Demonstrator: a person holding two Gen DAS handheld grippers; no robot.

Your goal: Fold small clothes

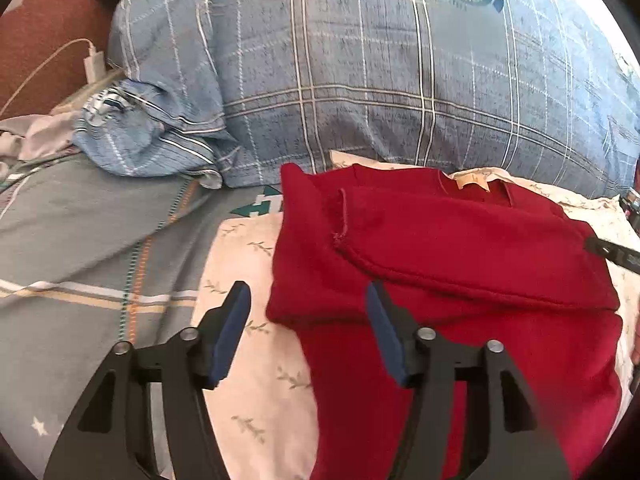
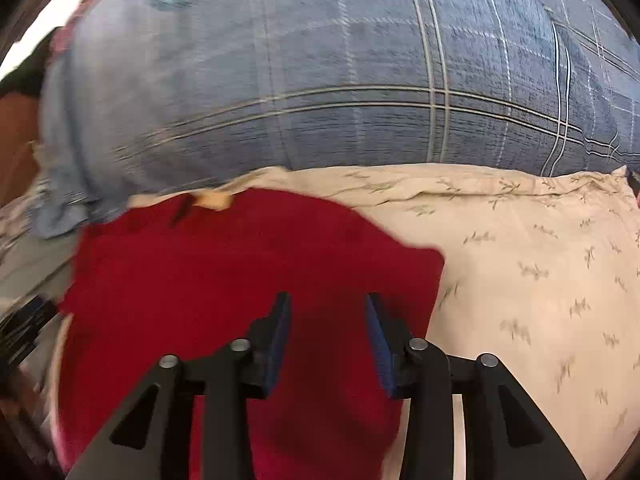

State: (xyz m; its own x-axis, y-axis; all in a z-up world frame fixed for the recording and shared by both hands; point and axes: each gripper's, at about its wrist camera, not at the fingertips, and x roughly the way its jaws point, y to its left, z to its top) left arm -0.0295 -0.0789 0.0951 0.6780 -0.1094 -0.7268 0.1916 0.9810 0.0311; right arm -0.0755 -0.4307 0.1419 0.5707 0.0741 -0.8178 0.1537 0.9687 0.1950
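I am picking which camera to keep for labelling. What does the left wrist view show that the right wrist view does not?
Only the left wrist view shows the white charger plug with its cable, the crumpled blue striped cloth, the grey patterned bedsheet and the sleeve folded across the red knitted sweater. Only the right wrist view shows the cream leaf-print cloth stretching bare to the right. Both show the sweater, the blue plaid pillow and an open gripper.

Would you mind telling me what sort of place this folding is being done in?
Most likely a bedroom, on a bed: a big blue plaid pillow lies behind the red sweater, which rests on a cream leaf-print pillow, with a grey patterned bedsheet alongside.
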